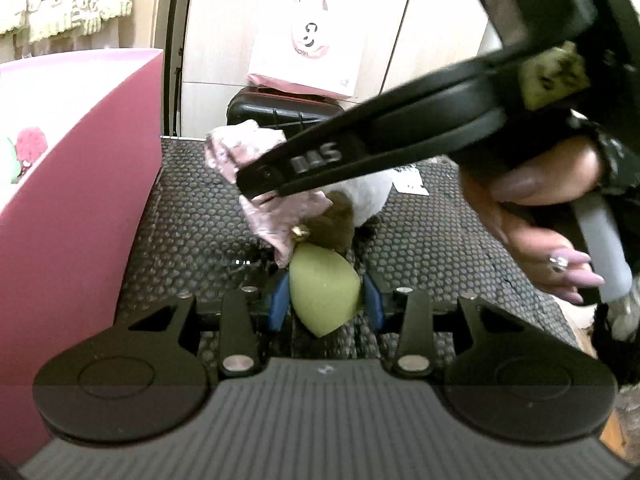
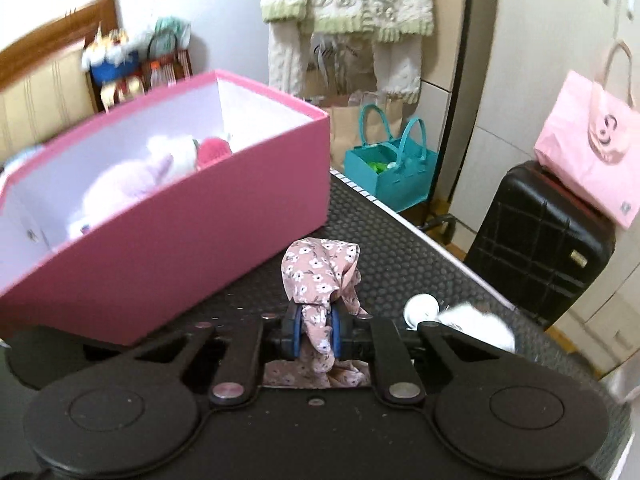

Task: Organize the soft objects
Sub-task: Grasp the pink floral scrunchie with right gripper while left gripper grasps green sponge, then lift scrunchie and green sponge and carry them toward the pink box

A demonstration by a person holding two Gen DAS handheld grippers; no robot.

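Note:
My left gripper (image 1: 325, 296) is shut on a soft green piece (image 1: 322, 292) of a plush toy with a brown part (image 1: 336, 226) and a small bell, above the black dotted mat (image 1: 192, 232). My right gripper (image 2: 316, 330) is shut on the toy's pink floral cloth (image 2: 320, 272); in the left wrist view it reaches in from the upper right, its fingers (image 1: 280, 176) on the same cloth (image 1: 240, 148). The pink box (image 2: 192, 216) stands on the mat to the left and holds several plush toys (image 2: 132, 184); its wall shows in the left wrist view (image 1: 80, 216).
A black suitcase (image 2: 536, 248) with a pink tote bag (image 2: 588, 144) on it stands beyond the mat's far edge. A teal bag (image 2: 388, 168) sits on the floor. A white soft object (image 2: 476, 324) lies on the mat right of my right gripper. Knitwear hangs on the wall.

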